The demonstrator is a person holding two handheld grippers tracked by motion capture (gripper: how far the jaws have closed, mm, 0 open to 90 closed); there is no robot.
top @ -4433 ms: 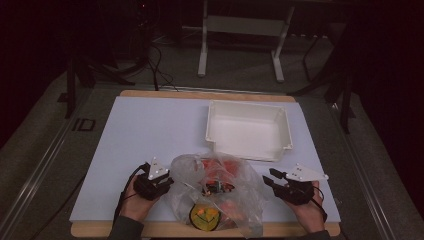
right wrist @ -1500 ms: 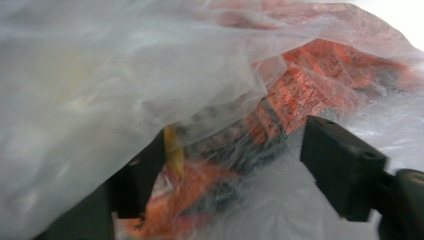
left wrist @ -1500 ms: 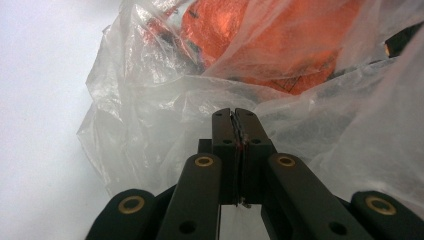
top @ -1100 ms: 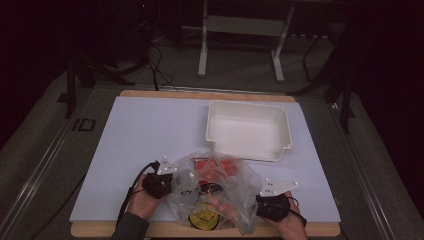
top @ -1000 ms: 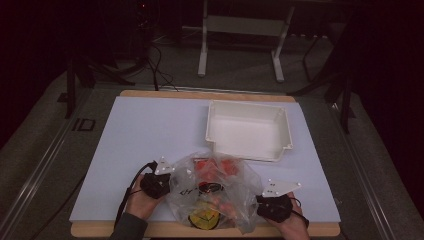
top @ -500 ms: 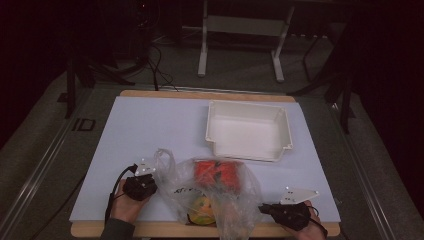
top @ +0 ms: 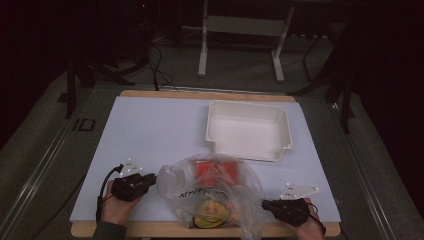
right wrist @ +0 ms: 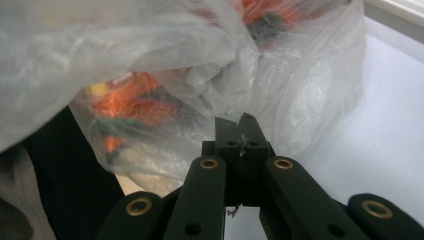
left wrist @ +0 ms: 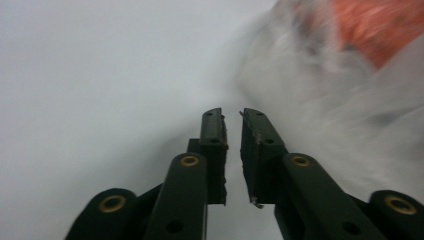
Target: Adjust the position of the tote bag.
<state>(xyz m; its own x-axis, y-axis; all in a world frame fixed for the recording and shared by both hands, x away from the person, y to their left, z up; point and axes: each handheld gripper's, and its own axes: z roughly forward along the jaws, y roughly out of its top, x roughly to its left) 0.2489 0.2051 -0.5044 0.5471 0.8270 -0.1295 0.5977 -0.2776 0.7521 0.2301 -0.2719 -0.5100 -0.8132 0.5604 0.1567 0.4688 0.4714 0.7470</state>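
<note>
White bench (top: 160, 130) carries a clear plastic bag (top: 212, 195) of orange packets at its near edge. Left gripper (left wrist: 231, 116), jaws just parted, stands free beside it; right gripper (right wrist: 241, 121) seems clenched on a fold of film.

Dark printed line across the clear plastic bag (top: 212, 192), lower centre of the high view: lettering present, too small and blurred to read. Round yellow item with a dark face-like mark inside the bag (top: 210, 214), bottom centre: no legible wording. No readable text, number or brand in the left gripper view or the right gripper view.
</note>
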